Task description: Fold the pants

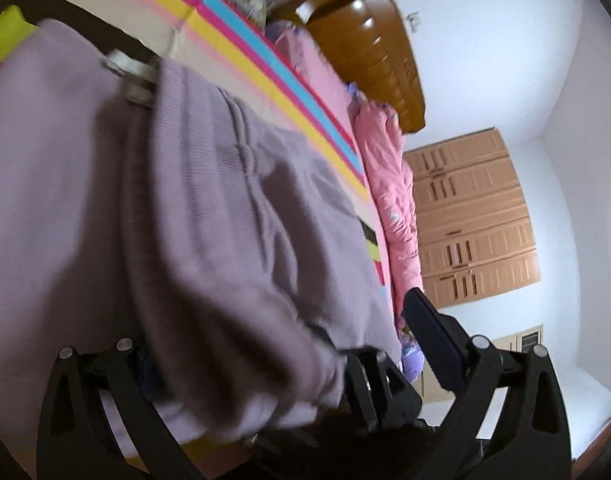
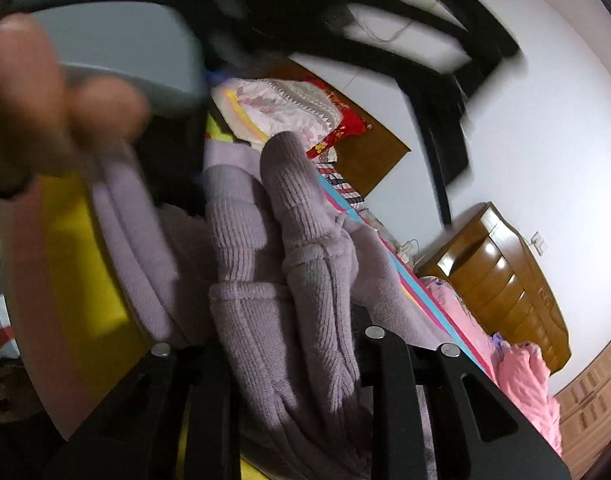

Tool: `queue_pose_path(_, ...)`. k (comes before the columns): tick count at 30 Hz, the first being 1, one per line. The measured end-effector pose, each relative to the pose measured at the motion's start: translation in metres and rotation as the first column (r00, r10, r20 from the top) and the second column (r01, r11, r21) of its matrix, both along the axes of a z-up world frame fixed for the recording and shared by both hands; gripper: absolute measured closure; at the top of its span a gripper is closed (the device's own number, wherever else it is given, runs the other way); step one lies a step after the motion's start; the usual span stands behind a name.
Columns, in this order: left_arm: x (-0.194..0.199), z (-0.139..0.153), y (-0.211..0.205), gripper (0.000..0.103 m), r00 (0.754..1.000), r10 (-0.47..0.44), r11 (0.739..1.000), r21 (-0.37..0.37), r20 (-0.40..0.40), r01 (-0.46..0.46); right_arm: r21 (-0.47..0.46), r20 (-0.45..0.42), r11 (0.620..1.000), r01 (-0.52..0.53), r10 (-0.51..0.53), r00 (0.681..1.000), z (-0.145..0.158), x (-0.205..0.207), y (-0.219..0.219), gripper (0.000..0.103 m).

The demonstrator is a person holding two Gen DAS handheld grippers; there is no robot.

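the mauve knit pants [image 1: 193, 216] lie spread over a bed covered by a striped sheet [image 1: 233, 44] with bands of yellow, pink and blue. in the left wrist view the cloth fills most of the frame and drapes down over the left gripper [image 1: 337, 364]. one black finger [image 1: 433, 340] stands bare on the right side of that view; the other is buried under the fabric, so i cannot tell whether these jaws are apart or pressing on cloth. this view is tilted and blurred.

in the right wrist view a thick bunched fold of the ribbed pants [image 2: 301, 280] runs up between the two arms of the right gripper [image 2: 289, 320]. the cloth hides the fingertips, but the jaws stand narrow with the fabric packed between them, clamped on the pants. a hemmed edge of the knit shows just above the gripper's frame.

at the upper left of this view a blurred hand [image 2: 53, 108] is close to the lens, next to a grey body of the other gripper, and dark streaked bars cross the top.

beyond the pants, a pink quilt [image 1: 389, 184] lies bunched along the far edge of the bed, beside a brown wooden headboard [image 1: 369, 40]. a pale wooden wardrobe [image 1: 473, 216] stands against the white wall [image 1: 505, 40]. folded bedding [image 2: 289, 112] lies piled further back on the bed.
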State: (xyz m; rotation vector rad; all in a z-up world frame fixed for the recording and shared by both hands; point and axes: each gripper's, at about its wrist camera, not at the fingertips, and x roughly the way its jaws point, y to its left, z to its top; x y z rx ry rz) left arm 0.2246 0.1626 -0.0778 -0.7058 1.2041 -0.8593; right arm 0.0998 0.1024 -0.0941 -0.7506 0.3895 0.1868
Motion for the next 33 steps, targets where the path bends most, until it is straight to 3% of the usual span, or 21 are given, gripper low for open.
queue_pose_path(1,0.002,-0.003,-0.004,0.022,1.000,-0.001,1.000,0.031,-0.007,0.002,-0.025,-0.008,1.000,-0.009,0.009,1.000,-0.001,-0.002,0.001,0.071)
queue_pose_path(3,0.009,-0.016,-0.010,0.043,0.999,0.015,0.994,0.106,-0.044,-0.011,-0.012,-0.016,1.000,-0.028,0.028,0.999,0.008,-0.014,-0.007,0.042)
queue_pose_path(7,0.013,-0.028,-0.001,0.053,0.998,0.035,0.998,0.060,-0.059,-0.031,0.099,-0.025,0.991,-0.086,0.089,0.996,0.041,-0.049,-0.047,0.035)
queue_pose_path(10,0.013,-0.031,-0.002,0.056,0.998,0.038,0.998,0.055,-0.047,-0.035,0.341,0.015,0.936,-0.081,0.081,0.997,0.074,-0.086,-0.110,0.015)
queue_pose_path(11,0.012,-0.031,-0.003,0.056,0.998,0.039,0.998,0.060,-0.040,-0.037,0.404,0.018,0.914,-0.032,0.026,0.999,0.078,-0.096,-0.136,0.013)
queue_pose_path(13,0.010,-0.027,-0.004,0.056,0.999,0.040,0.997,0.070,-0.023,-0.038,0.426,-0.041,0.900,0.093,-0.083,0.996,0.068,-0.100,-0.165,0.013)
queue_pose_path(16,0.005,-0.025,0.000,0.059,0.999,0.040,0.997,0.073,-0.003,-0.040,0.418,-0.218,0.868,0.269,-0.192,0.957,0.031,-0.090,-0.194,0.013)
queue_pose_path(21,0.003,-0.024,-0.003,0.064,0.998,0.063,0.994,0.094,0.003,-0.063,0.487,-0.278,0.808,0.330,-0.215,0.936,0.013,-0.073,-0.193,0.016)
queue_pose_path(25,-0.003,-0.012,-0.007,0.075,0.995,0.087,0.982,0.160,0.059,-0.095,0.421,-0.292,0.829,0.369,-0.262,0.920,-0.002,-0.047,-0.180,0.017)
queue_pose_path(28,-0.017,0.030,-0.018,0.081,0.976,0.070,0.967,0.227,0.207,-0.117,0.426,-0.285,0.817,0.389,-0.286,0.915,-0.006,-0.044,-0.179,0.016)
queue_pose_path(33,-0.028,0.115,0.001,0.082,0.915,0.046,0.965,0.220,0.400,-0.144,0.385,-0.257,0.827,0.409,-0.329,0.909,-0.010,-0.038,-0.178,0.015)
